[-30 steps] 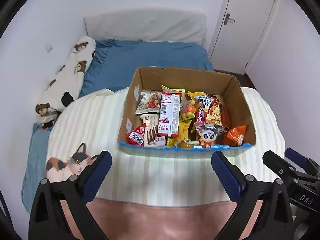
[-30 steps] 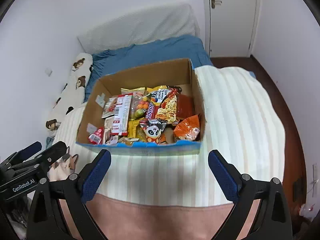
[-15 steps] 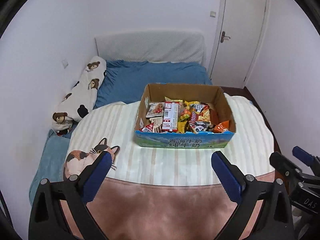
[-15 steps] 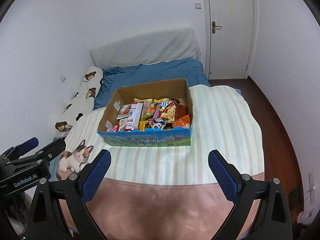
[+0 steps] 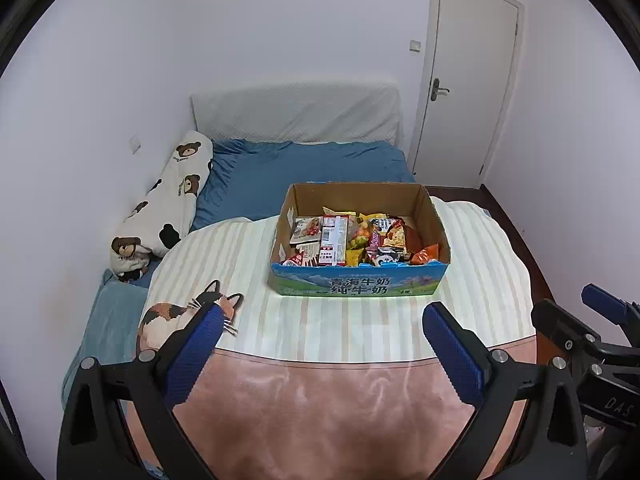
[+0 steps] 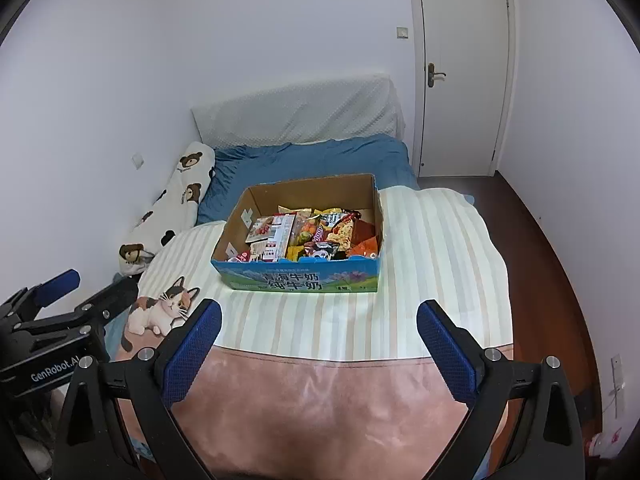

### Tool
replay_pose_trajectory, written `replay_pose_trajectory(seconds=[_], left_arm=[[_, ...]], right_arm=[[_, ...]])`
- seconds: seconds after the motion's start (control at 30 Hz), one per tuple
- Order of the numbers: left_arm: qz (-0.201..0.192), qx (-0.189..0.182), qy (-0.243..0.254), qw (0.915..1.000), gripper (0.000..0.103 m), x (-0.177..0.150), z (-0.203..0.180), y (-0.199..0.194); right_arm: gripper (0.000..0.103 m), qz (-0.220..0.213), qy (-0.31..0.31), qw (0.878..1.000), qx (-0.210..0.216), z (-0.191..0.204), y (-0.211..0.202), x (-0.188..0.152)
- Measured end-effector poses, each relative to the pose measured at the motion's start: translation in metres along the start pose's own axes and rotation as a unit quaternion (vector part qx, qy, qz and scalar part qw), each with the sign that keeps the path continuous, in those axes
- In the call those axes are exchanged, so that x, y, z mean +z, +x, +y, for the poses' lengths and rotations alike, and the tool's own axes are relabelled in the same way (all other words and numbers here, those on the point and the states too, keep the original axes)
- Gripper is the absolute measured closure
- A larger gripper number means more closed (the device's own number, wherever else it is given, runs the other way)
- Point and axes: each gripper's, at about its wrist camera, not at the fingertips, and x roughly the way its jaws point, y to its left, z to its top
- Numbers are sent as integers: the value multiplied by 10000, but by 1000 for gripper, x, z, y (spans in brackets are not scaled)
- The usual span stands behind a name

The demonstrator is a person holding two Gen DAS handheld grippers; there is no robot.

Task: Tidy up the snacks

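the left gripper hangs with its blue pads spread wide, holding nothing, over the pink near edge of the blanket. the right gripper is just as wide and bare, level beside it. well beyond both, toward the striped blanket's far edge, sits the cardboard box, snack packets heaped inside. a printed cat lies at the blanket's left edge.
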Motion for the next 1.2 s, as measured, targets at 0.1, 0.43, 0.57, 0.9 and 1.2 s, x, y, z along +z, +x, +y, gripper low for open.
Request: replay_pose_trajectory(seconds=[0.1,0.43,0.57,0.9,1.2], left_arm=[[-44,23,-12,10000,1,1,0,0],[-107,75,-56,9999,0,10,0,17],[-158,185,-36,9997,0,17,0,31],[1,290,-25,9996,0,28,-1,70],[91,372,19,9993,0,38,-6,95]], right_arm=[[2,-62,-10,10000,-51,1,-2,2],[1,-224,77,9994,-247,-2,12,15],[1,-231,88,9992,-324,-2,25,20],[0,-147,137,9985,-500,-5,64,31],[0,-26,253,9976,-643,-12,94,39]])
